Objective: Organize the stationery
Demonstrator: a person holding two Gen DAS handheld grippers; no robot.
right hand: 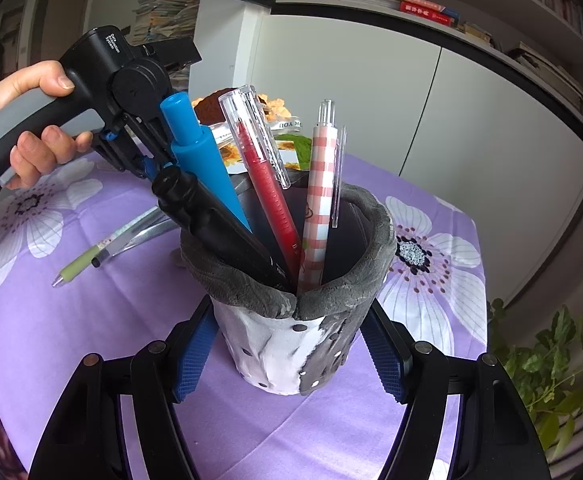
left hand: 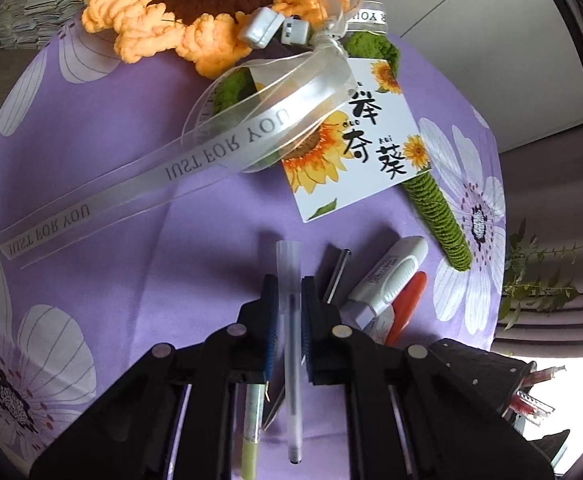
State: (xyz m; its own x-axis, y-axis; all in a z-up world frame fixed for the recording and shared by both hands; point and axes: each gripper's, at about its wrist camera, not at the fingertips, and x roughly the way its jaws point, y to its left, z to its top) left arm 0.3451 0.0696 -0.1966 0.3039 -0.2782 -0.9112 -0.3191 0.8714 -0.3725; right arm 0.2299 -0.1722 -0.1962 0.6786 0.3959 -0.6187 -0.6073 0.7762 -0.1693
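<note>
My left gripper is shut on a clear gel pen that runs lengthwise between its blue pads, low over the purple flowered cloth. A green pen lies just beside it. To the right lie a black pen, a white highlighter and an orange marker. My right gripper is shut on a grey and white pen holder, one pad on each side. In the holder stand a blue marker, a black marker, a red pen and a pink checked pen.
A crocheted sunflower with a ribbon and a printed card fills the far part of the table. A hand holds the left gripper's handle at the left. White cabinets stand behind, and a leafy plant at the right.
</note>
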